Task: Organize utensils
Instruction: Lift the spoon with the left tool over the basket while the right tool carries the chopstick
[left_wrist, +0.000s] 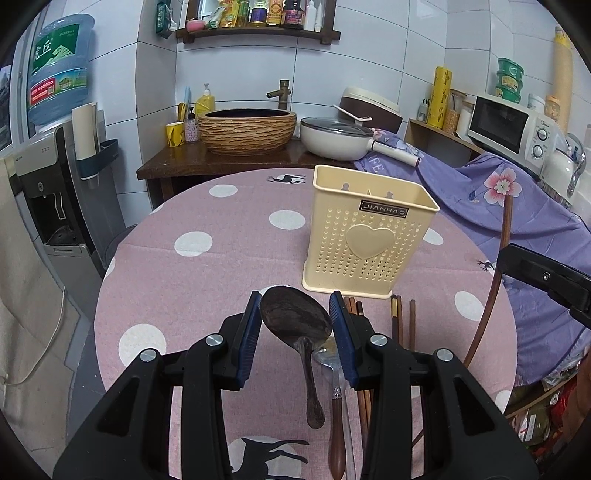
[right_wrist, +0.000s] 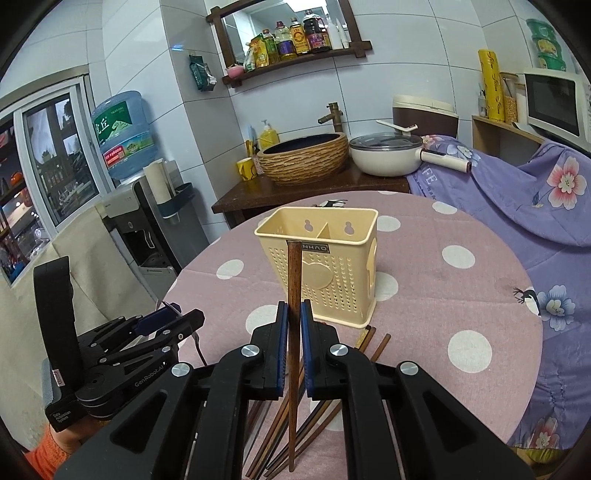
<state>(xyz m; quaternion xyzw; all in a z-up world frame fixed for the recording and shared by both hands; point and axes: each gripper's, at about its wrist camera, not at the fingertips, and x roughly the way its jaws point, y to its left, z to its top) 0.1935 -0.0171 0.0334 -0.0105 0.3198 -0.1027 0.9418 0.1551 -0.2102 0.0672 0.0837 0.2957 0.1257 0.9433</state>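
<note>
While pinching one chopstick (right_wrist: 294, 295) upright: right claw (right_wrist: 294, 314), holder (right_wrist: 325, 266) just beyond.

Left claw (left_wrist: 295, 306) spread around dark wooden spoon (left_wrist: 295, 317) flat on counter (left_wrist: 192, 295); metal spoon (left_wrist: 328, 360) beside right finger, loose chopsticks (right_wrist: 314, 413) lying beneath right claw.

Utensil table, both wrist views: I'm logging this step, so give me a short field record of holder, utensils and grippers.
holder: cream caddy, upright, two compartments, looks empty
left gripper: open around wooden spoon, which lies on the table
right gripper: shut on one chopstick
loose chopsticks: on tablecloth
metal spoon: beside wooden spoon
</note>
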